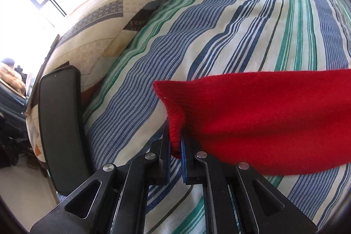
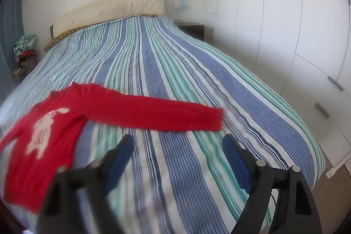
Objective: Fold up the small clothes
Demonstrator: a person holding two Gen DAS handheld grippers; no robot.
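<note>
A small red knitted sweater (image 2: pixel 41 137) with a white animal figure on its front lies on the striped bedspread (image 2: pixel 175 71). One long sleeve (image 2: pixel 153 113) stretches flat to the right across the bed. In the left wrist view my left gripper (image 1: pixel 175 142) is shut on the ribbed edge of the red sweater (image 1: pixel 263 122), which spreads to the right just over the bedspread (image 1: pixel 197 36). My right gripper (image 2: pixel 177 144) stands open above the bedspread, just short of the sleeve, with nothing between its blue pads (image 2: pixel 234 157).
A patterned cream pillow (image 1: pixel 94 36) lies left of the sweater, and a black flat object (image 1: pixel 61 124) stands beside it at the bed's edge. A bright window (image 1: pixel 33 3) is beyond. White wardrobes (image 2: pixel 285 14), a headboard (image 2: pixel 109 8) and a dark nightstand (image 2: pixel 193 30) surround the bed.
</note>
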